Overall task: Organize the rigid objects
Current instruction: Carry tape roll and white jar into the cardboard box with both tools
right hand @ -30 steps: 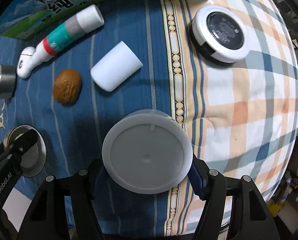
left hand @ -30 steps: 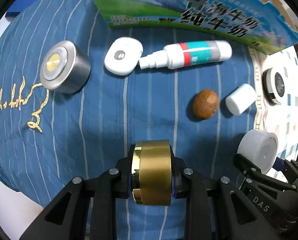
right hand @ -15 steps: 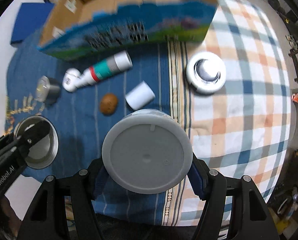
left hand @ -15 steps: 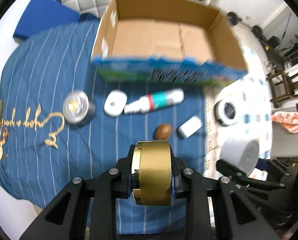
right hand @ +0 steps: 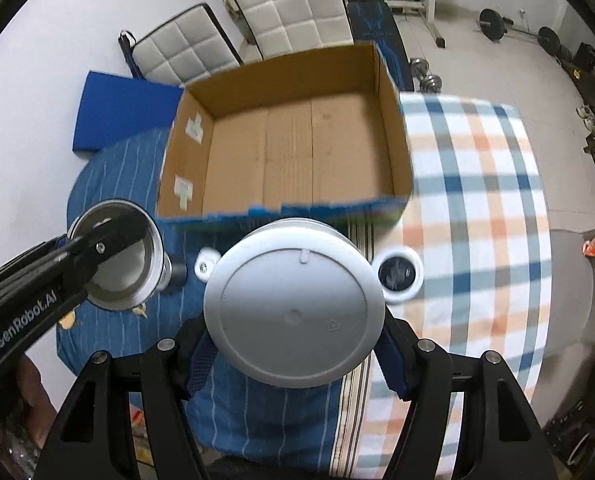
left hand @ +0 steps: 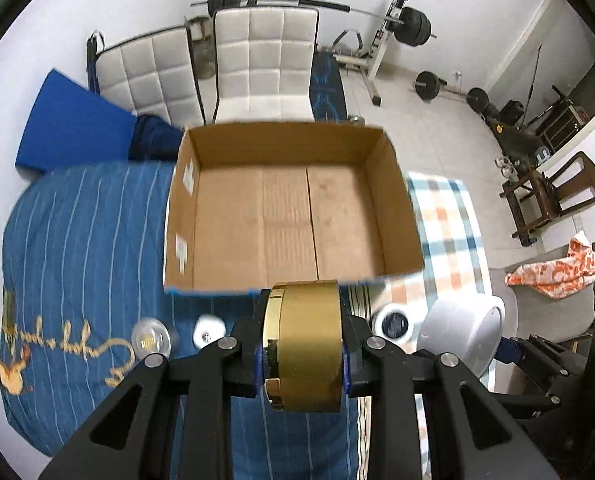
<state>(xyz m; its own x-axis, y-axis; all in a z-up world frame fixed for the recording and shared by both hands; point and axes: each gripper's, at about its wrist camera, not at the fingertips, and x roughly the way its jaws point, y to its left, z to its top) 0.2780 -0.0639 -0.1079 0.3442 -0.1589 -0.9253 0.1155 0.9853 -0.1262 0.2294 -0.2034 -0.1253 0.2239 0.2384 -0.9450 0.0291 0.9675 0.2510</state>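
Observation:
My left gripper (left hand: 303,364) is shut on a gold round tin (left hand: 307,344), held high above the bed. My right gripper (right hand: 293,348) is shut on a white round container (right hand: 293,312), also raised; it shows at the right of the left wrist view (left hand: 461,332). An open cardboard box (left hand: 289,216) with a bare bottom lies ahead and below both grippers; it also shows in the right wrist view (right hand: 297,148). The left gripper with its tin appears at the left of the right wrist view (right hand: 113,256).
On the blue striped cloth (left hand: 77,240) lie a silver tin (left hand: 151,340), a small white case (left hand: 209,330) and a black-and-white round compact (right hand: 399,276). A checked cloth (right hand: 477,200) covers the right side. White chairs (left hand: 265,64) and gym weights stand behind.
Both grippers have risen high with their loads and moved toward the box. The view went from close over the bed's objects to looking down into the open box.

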